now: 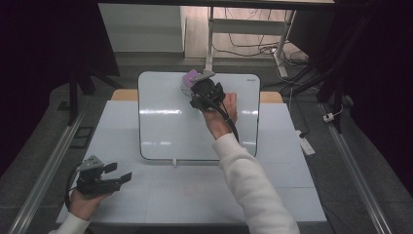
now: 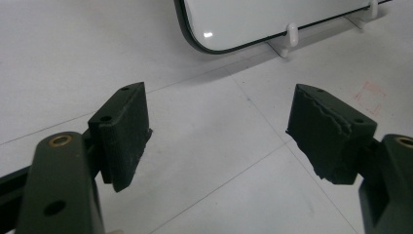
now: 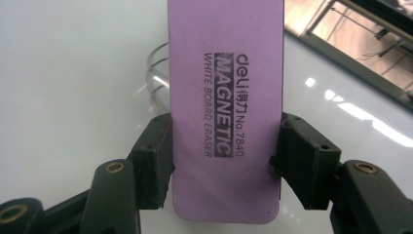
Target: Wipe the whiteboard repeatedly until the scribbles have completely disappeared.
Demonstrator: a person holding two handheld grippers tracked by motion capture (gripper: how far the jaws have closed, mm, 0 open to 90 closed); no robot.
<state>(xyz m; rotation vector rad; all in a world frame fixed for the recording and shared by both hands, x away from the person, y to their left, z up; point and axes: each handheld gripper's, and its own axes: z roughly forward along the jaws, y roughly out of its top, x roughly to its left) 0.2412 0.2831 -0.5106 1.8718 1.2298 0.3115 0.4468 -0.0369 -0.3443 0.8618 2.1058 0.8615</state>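
Nearest the person, the left tool hangs over the front-left corner of the desk, jaws spread and holding nothing, with bare white surface all around it and the near edge just behind. Beyond it a wide free strip of desk runs up to the lower rim of the whiteboard, which rests on small white clips. Farther off, near the board's top edge, the right tool is clenched on the sides of the purple eraser, which lies against the board beside curved pen marks.
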